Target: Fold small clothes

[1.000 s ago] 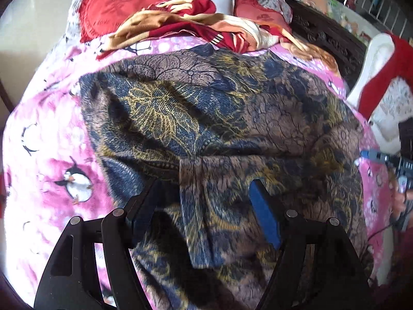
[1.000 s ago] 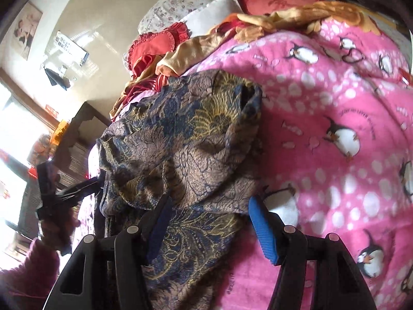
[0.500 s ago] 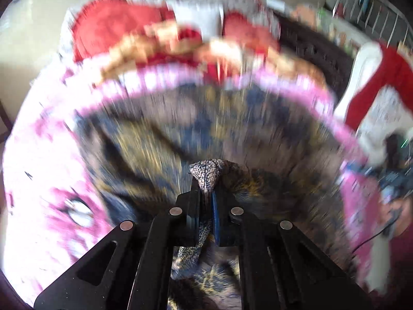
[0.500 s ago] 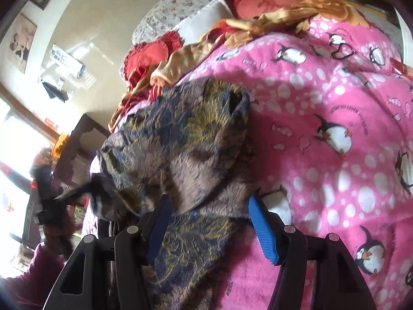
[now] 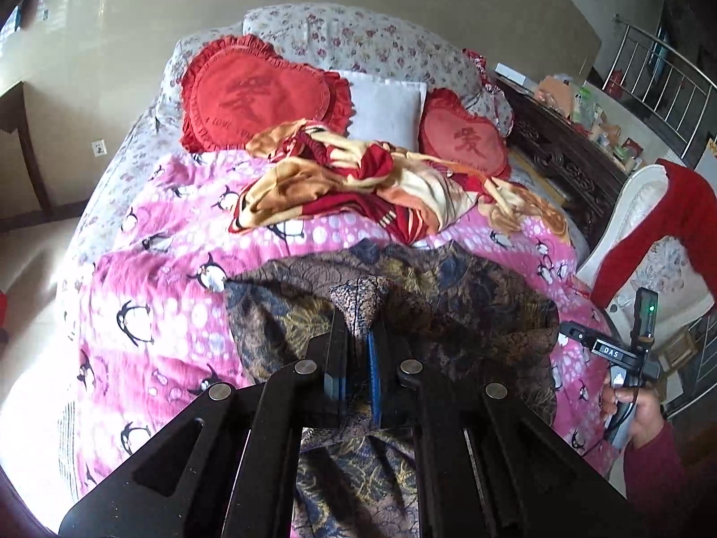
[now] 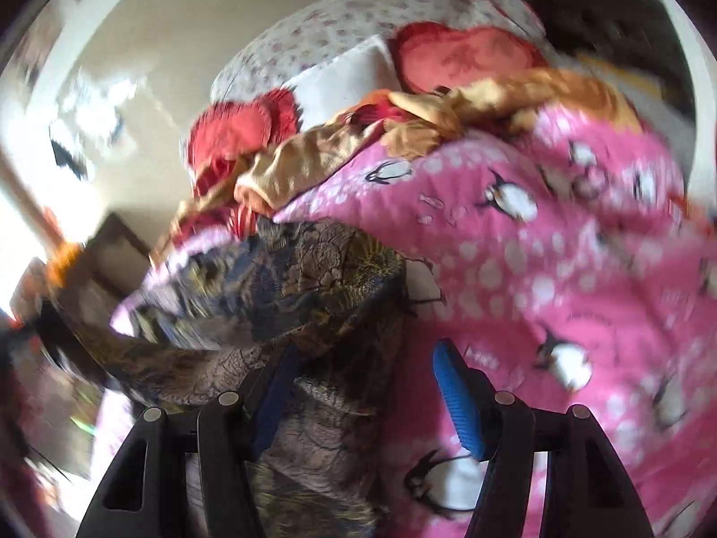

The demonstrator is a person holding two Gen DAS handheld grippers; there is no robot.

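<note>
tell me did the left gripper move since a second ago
Yes. The left gripper, shut on the patterned garment, has risen away from the pink penguin blanket, lifting a fold.

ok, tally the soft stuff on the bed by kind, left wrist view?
Heart cushions: 2
White pillow: 1
Floral pillow: 1
Penguin blanket: 1
Red-and-tan blanket: 1
Dark paisley garment: 1
Total: 7

A home bedroom: a bed [image 5: 112,188] spread with a pink penguin-print blanket [image 5: 148,296], two red heart-shaped frilled cushions [image 5: 260,94], a white square pillow [image 5: 385,107], and a dark carved wooden sideboard [image 5: 564,166] cluttered with household items alongside.
</note>
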